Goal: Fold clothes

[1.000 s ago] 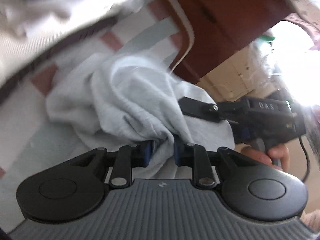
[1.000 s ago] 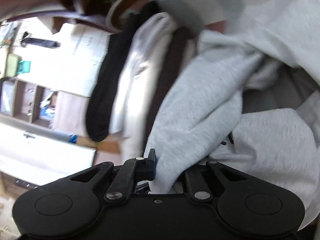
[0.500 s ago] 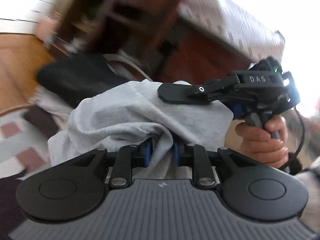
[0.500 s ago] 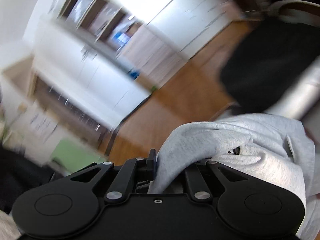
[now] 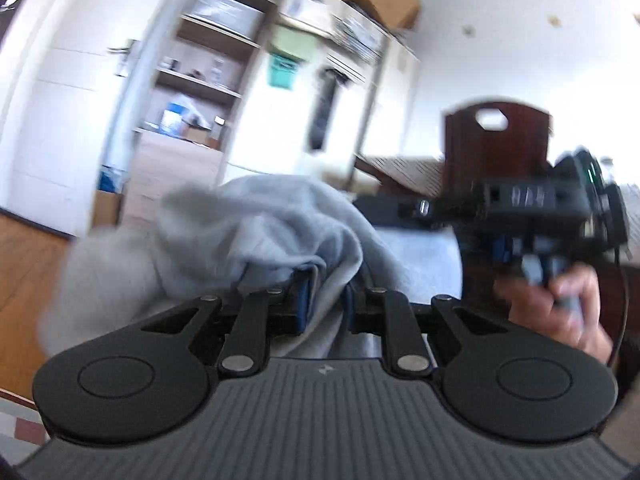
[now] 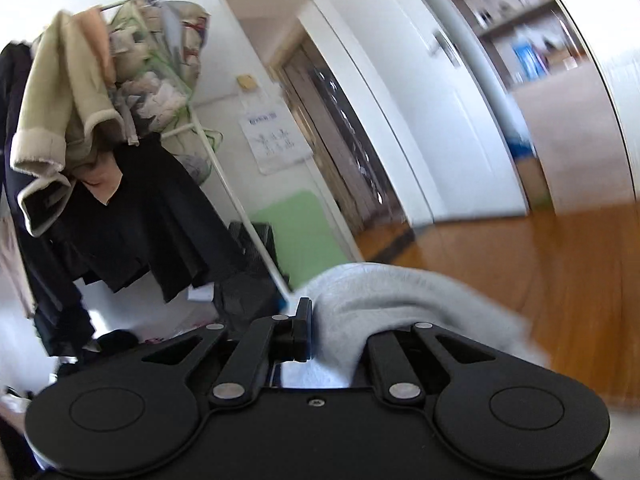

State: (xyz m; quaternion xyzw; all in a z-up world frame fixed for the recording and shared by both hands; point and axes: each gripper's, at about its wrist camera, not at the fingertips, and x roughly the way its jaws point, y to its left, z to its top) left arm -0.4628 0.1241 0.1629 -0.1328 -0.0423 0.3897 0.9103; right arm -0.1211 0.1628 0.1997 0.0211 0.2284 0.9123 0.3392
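Both grippers have swung up from the table to level: left gripper [image 5: 325, 307] and right gripper [image 6: 334, 334] jaws clamped on grey garment [image 5: 240, 232], now lifted clear, likely for shaking out.

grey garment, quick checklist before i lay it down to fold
1. Left gripper shut on garment: ok, cloth sits between the blue pads.
2. Right gripper shut on garment: ok, though its jaws have just been opening a little with cloth between them.
3. Garment lifted off the surface: ok, it hangs in the air in both views.
4. Garment spread flat between the grippers: not ok, it is bunched.
5. Landing spot free: cannot tell, out of view.
6. Views sharp: not ok, motion blur.
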